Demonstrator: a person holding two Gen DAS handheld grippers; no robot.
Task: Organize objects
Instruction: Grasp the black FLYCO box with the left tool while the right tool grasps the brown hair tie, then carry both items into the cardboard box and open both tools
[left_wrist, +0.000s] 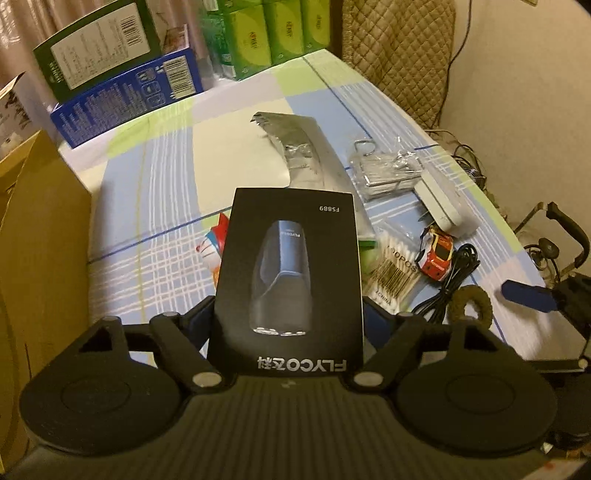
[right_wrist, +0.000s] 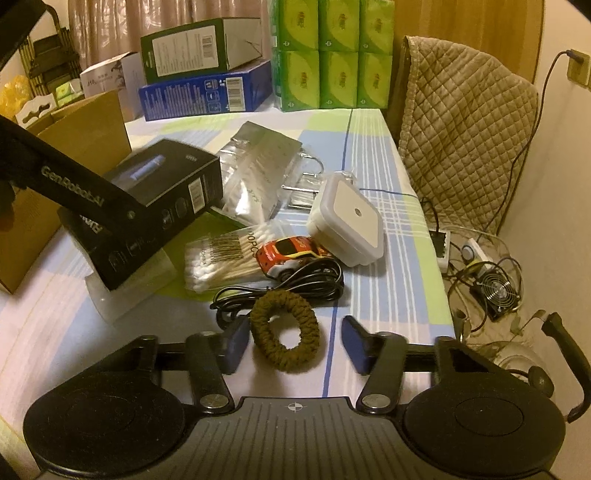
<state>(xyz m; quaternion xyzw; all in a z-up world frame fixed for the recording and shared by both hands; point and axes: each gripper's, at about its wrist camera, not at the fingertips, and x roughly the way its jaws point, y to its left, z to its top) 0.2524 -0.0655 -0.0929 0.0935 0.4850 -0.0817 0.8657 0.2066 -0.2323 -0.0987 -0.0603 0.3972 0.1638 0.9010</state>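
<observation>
The left gripper (left_wrist: 286, 314) has the black shaver box (left_wrist: 288, 273) between its two fingers. The fingers sit right at the box's two sides, and the box is tilted up off the table (left_wrist: 166, 184) — so it looks held. In the right wrist view the same black shaver box (right_wrist: 155, 206) leans over the left side of the table, with the left gripper's black arm lying across it.

The right gripper (right_wrist: 295, 343) is partly open. The brown hair tie (right_wrist: 284, 328) lies flat on the table between its blue fingers (right_wrist: 236, 343). The left finger is just beside the tie, maybe touching it; the right finger stands apart from it. The tie is not squeezed.

Just behind the hair tie is a black cable (right_wrist: 295, 284) in a loose bundle. Behind the cable sits a small red toy car (right_wrist: 290, 251), and next to the car is a bag of cotton swabs (right_wrist: 221, 262). A white square plug (right_wrist: 347, 221) leans near the table's right edge, touching the car. Further back lie clear plastic bags (right_wrist: 258, 166).

Along the far edge of the table stand a blue box (right_wrist: 207, 92) with a green box (right_wrist: 199, 48) on top, and a stack of green tissue packs (right_wrist: 332, 55). A brown cardboard box (right_wrist: 74, 147) is at the left edge. A chair with a quilted cover (right_wrist: 461, 129) stands past the right edge.
</observation>
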